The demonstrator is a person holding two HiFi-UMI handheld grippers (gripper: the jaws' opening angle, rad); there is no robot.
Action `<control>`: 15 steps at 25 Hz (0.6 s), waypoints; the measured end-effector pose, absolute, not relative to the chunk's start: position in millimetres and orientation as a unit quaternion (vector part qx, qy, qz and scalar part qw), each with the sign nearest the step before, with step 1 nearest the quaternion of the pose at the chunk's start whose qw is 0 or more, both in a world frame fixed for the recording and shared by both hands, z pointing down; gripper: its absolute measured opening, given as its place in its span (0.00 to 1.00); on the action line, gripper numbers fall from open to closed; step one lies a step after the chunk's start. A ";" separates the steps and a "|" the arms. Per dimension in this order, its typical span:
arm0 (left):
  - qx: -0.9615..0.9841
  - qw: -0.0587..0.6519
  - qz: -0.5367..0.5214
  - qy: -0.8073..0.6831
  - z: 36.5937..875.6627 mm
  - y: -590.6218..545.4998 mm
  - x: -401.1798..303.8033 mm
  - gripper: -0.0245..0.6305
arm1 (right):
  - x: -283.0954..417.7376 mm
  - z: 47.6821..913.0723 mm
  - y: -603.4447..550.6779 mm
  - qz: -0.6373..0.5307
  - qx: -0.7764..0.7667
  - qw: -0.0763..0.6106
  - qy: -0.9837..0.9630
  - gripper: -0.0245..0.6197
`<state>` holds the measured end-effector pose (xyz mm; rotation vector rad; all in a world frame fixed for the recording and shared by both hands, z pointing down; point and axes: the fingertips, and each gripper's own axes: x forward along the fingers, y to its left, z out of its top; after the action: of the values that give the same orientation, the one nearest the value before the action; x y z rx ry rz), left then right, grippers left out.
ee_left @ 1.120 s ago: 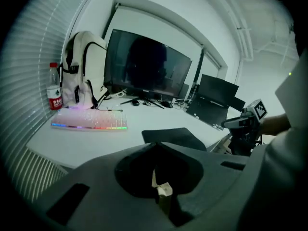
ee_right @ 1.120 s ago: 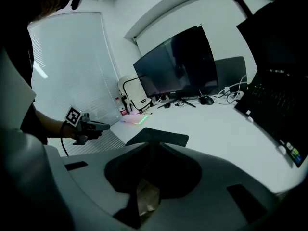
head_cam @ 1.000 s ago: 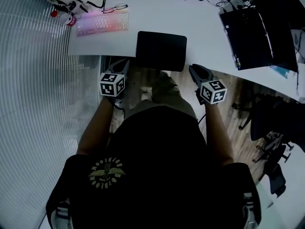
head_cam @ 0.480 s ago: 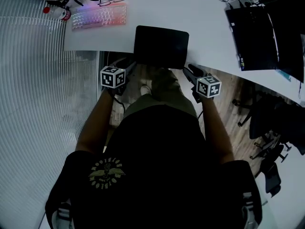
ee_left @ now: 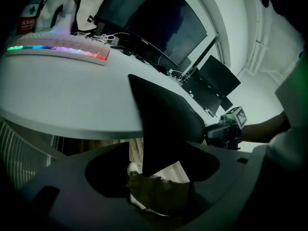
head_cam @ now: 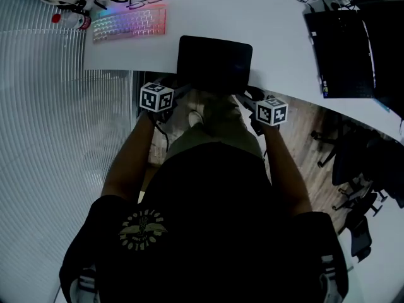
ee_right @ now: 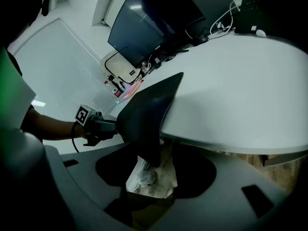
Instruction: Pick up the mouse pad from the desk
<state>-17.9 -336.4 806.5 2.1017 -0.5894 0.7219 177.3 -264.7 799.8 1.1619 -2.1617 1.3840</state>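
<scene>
Mouse pad [head_cam: 214,62] looks thin, light, floppy. My left gripper [head_cam: 178,89] and right gripper [head_cam: 250,95] fingers, just opened, straddle its overhanging corners; clamp there.

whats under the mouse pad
The mouse pad lies on the white desk; its near edge overhangs, above the person's leg and wood floor. Whatever sits beneath the pad on the desk is covered.

Mouse pad at the desk's near edge
The mouse pad [head_cam: 213,62] lies on the desk [head_cam: 271,36], its near side overhanging the edge; 1 keyboard [head_cam: 129,24] sits to its left, farther back, 1 laptop [head_cam: 344,46] well to its right.
</scene>
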 end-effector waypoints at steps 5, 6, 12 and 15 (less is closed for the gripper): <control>0.826 0.439 0.301 -0.186 817.4 -323.8 2.3 0.50 | 159.8 803.7 -273.6 0.496 0.395 0.152 -0.758 0.38; 0.825 0.439 0.307 -0.180 816.0 -320.2 6.0 0.49 | 155.2 801.4 -274.5 0.490 0.392 0.157 -0.762 0.37; 0.802 0.434 0.347 -0.221 806.9 -312.0 3.2 0.14 | 148.6 783.4 -274.3 0.444 0.426 0.207 -0.761 0.10; 0.791 0.420 0.381 -0.231 798.0 -308.0 3.0 0.10 | 144.4 771.8 -272.3 0.420 0.431 0.246 -0.759 0.07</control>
<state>3.0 -308.0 798.0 1.9814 -0.5794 0.9546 144.4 -272.3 771.8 1.1765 -2.0715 1.1457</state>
